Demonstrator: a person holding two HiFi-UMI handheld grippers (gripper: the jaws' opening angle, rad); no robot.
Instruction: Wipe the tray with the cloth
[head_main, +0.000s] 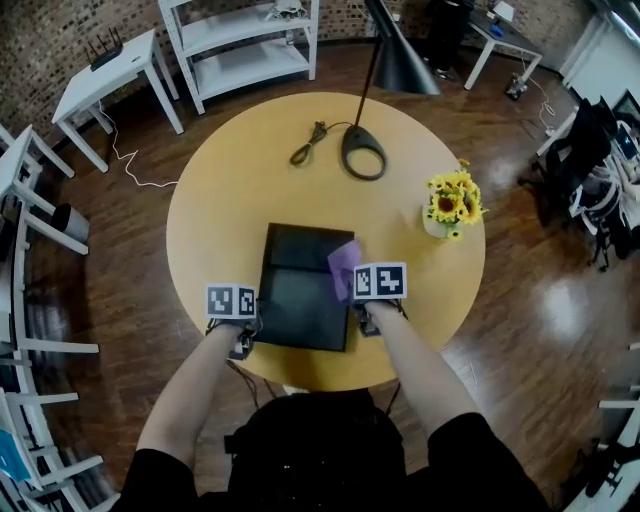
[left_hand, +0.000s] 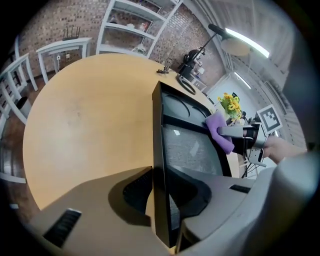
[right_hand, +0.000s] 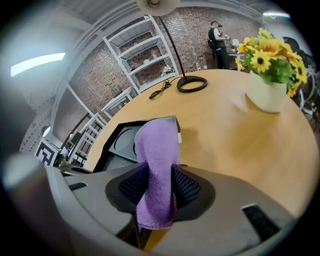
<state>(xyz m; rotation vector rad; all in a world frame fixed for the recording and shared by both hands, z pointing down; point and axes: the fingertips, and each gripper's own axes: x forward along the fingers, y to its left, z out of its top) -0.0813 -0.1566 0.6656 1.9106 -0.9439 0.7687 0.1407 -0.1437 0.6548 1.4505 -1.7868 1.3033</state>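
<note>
A black tray (head_main: 300, 300) lies flat on the round wooden table (head_main: 230, 190), near its front edge. My left gripper (head_main: 243, 345) is at the tray's near left corner. In the left gripper view the tray's left rim (left_hand: 159, 150) stands between the pads, and the left gripper (left_hand: 160, 195) is shut on it. My right gripper (head_main: 365, 322) is at the tray's right edge, shut on a purple cloth (head_main: 343, 268). The cloth (right_hand: 157, 150) sticks up from between the right gripper's (right_hand: 159, 187) pads, above the tray's (right_hand: 117, 142) right side. From the left I see the cloth (left_hand: 219, 129) over the far rim.
A black lamp base (head_main: 363, 152) with its shade (head_main: 400, 60) and a coiled cord (head_main: 308, 145) sit at the table's far side. A vase of yellow flowers (head_main: 452, 205) stands to the tray's right. White shelves (head_main: 245, 40) and a white desk (head_main: 105, 75) stand beyond the table.
</note>
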